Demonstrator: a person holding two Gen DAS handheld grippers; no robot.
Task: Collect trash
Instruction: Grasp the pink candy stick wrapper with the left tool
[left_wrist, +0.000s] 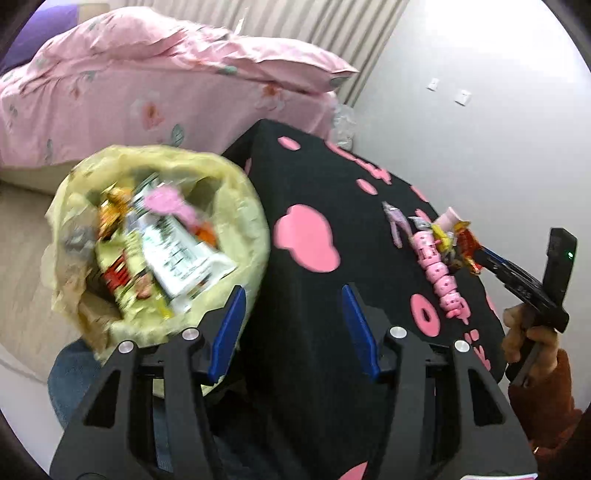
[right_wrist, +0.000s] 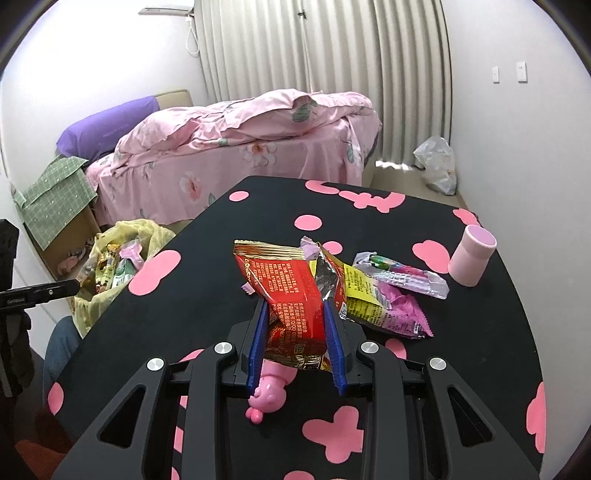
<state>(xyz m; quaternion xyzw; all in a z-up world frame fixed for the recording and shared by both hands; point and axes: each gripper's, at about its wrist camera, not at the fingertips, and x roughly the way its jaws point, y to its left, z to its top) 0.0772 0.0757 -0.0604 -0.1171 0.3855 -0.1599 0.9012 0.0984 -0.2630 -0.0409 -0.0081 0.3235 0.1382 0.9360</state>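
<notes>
- Right tool (right_wrist: 295, 332) pinches the red snack wrapper (right_wrist: 291, 291) at its lower end, above the desk (right_wrist: 480, 332).
- Left tool (left_wrist: 293, 328), jaws wide and empty, hovers beside the yellow trash bag (left_wrist: 236, 192).
- Wrapper looks light, crinkly and slippery; grip its crumpled middle.

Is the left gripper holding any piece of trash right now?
No, the left gripper is open with nothing between its blue pads, hanging over the table edge beside the yellow trash bag.
</notes>
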